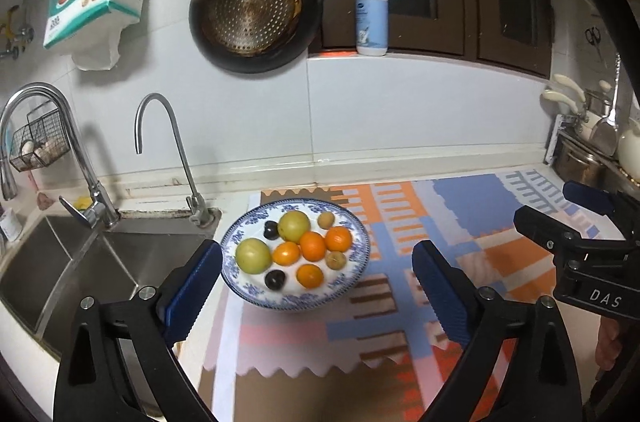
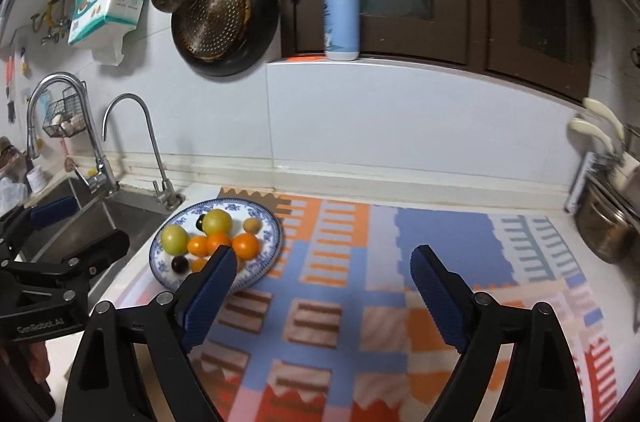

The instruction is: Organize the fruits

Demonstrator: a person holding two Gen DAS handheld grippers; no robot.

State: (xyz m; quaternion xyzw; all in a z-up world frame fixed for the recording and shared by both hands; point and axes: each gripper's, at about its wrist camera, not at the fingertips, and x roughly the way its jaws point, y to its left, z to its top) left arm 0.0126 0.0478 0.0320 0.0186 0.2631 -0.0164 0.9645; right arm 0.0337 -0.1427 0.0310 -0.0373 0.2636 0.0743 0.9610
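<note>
A blue-and-white plate stands on the patterned mat near the sink. It holds two green fruits, several oranges, two dark plums and two small brown fruits. My left gripper hovers open in front of the plate, nothing between its blue fingers. My right gripper is open and empty over the mat, to the right of the plate; its left finger hides part of the plate's front. Each gripper also shows at the edge of the other's view.
A steel sink with two faucets lies left of the plate. The mat covers the counter to the right. Pots stand at the far right. A soap bottle sits on the sill, and pans hang on the wall.
</note>
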